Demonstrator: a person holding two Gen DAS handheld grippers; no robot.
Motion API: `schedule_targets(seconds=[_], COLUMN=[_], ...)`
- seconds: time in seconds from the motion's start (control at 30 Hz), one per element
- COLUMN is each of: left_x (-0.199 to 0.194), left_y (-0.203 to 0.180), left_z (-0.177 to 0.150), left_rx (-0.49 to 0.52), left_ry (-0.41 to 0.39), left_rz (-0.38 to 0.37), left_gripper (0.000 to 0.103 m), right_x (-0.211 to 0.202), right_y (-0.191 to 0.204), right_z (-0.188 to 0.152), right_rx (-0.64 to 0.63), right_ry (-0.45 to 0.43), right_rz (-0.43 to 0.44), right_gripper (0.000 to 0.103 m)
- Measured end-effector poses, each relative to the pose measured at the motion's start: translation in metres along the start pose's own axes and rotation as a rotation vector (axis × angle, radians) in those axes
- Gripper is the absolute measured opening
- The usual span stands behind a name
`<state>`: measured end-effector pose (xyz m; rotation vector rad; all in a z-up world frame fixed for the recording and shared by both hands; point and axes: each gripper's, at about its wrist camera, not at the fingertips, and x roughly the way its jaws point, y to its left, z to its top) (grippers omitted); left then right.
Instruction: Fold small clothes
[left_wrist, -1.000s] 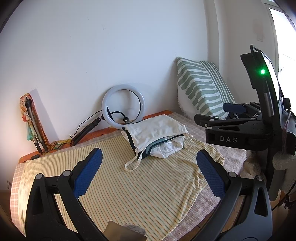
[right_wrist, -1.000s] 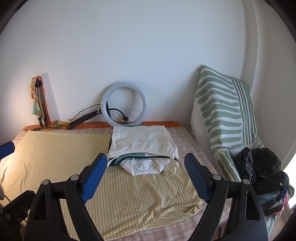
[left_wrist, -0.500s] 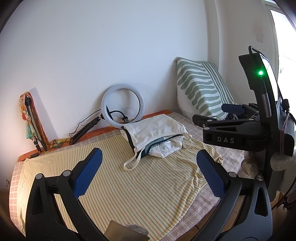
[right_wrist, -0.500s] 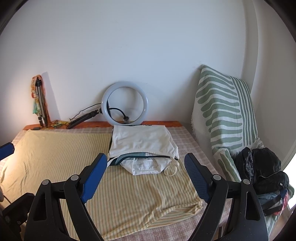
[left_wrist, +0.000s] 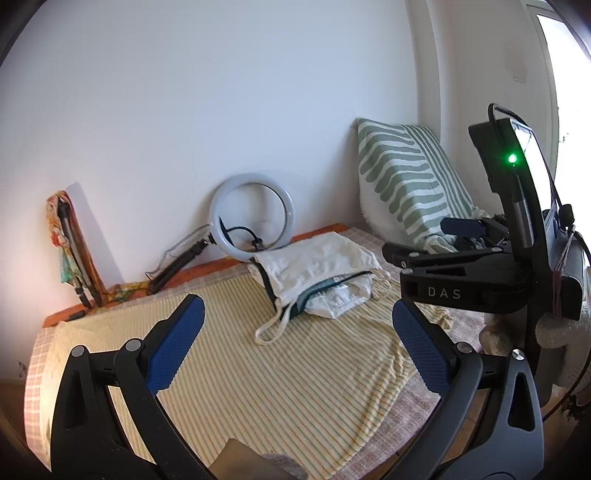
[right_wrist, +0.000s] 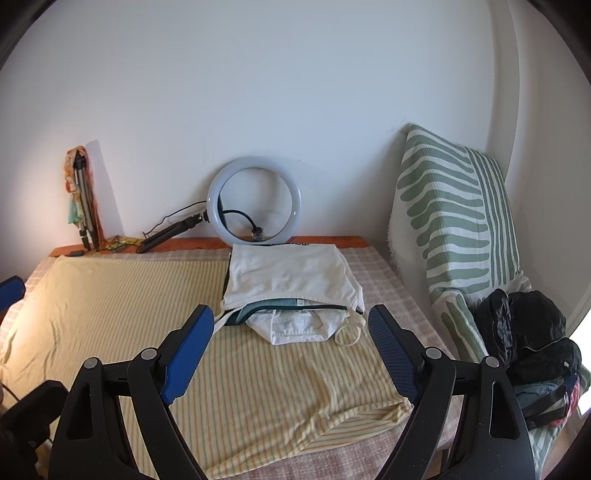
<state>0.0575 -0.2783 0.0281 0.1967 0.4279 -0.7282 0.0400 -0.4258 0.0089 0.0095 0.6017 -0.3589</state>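
Observation:
A small pile of folded white clothes (left_wrist: 317, 273) (right_wrist: 291, 284), one piece with dark teal trim, lies at the back of a bed covered by a yellow striped sheet (left_wrist: 258, 369) (right_wrist: 122, 314). A white strap loops off its near left corner in the left wrist view. My left gripper (left_wrist: 295, 328) hangs open above the sheet, short of the pile, nothing between its blue pads. My right gripper (right_wrist: 291, 332) is open too, just in front of the pile and not touching it. The right gripper's body (left_wrist: 461, 288) shows at the right of the left wrist view.
A ring light (right_wrist: 254, 205) leans on the wall behind the pile, its stand and cable beside it. A folded tripod (right_wrist: 83, 206) stands at the back left. A green-and-white striped cushion (right_wrist: 454, 221) rises at the right, with dark bags (right_wrist: 528, 339) below it.

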Motion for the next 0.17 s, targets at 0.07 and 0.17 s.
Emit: schedule_targets(seconds=[0.07, 0.17], left_x=[-0.0009, 0.0001], left_y=[0.0010, 0.0050], left_z=[-0.0001, 0.0000], left_rx=[0.000, -0.015], left_ry=[-0.008, -0.009], left_rz=[0.000, -0.004], left_gripper=[0.103, 0.103], right_x=[0.0022, 0.0056], right_y=[0.0006, 0.0003], right_z=[-0.0013, -0.0026], right_rx=[-0.002, 0.003], right_ry=[0.003, 0.010], right_rz=[-0.001, 0.002], right_gripper=[0.086, 0.086])
